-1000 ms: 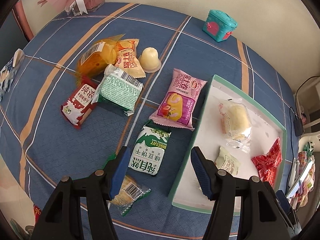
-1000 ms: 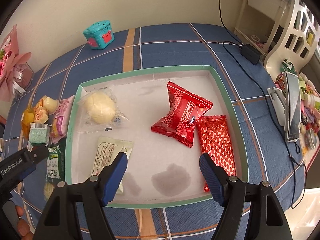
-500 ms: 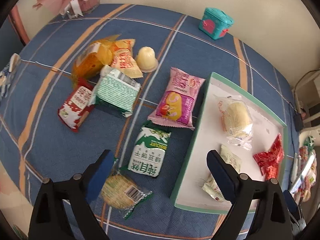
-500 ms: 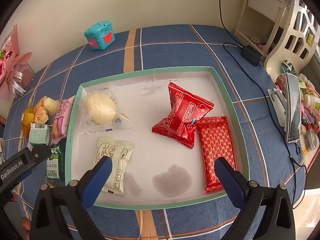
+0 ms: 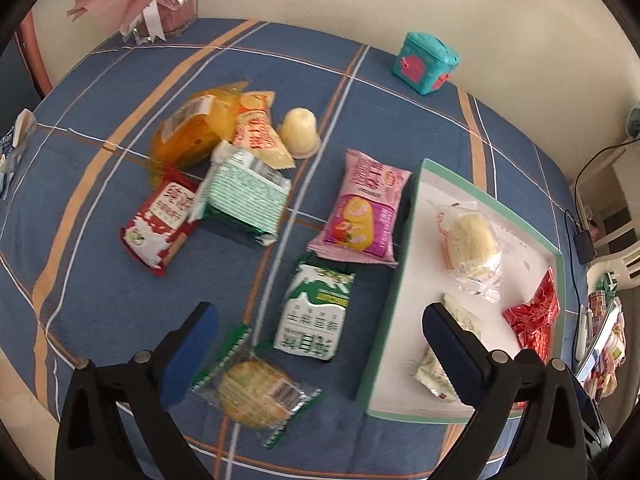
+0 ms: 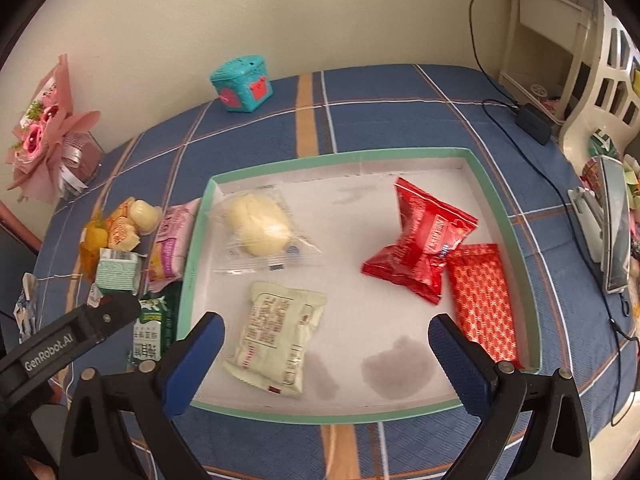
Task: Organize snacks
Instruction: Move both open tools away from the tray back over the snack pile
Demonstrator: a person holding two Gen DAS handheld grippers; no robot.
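Both your grippers have just been opening and now stand wide, nothing between the jaws. The left gripper (image 5: 320,344) hangs over the round biscuit packet (image 5: 254,392) and the green biscuit pack (image 5: 316,316) on the tablecloth (image 5: 80,280), beside the tray's left wall. The right gripper (image 6: 326,354) hangs over the tray (image 6: 500,216) near its front edge. Only the right view shows the patterned red packet (image 6: 482,296) lying along the tray's right wall; only the left shows the round biscuit packet.
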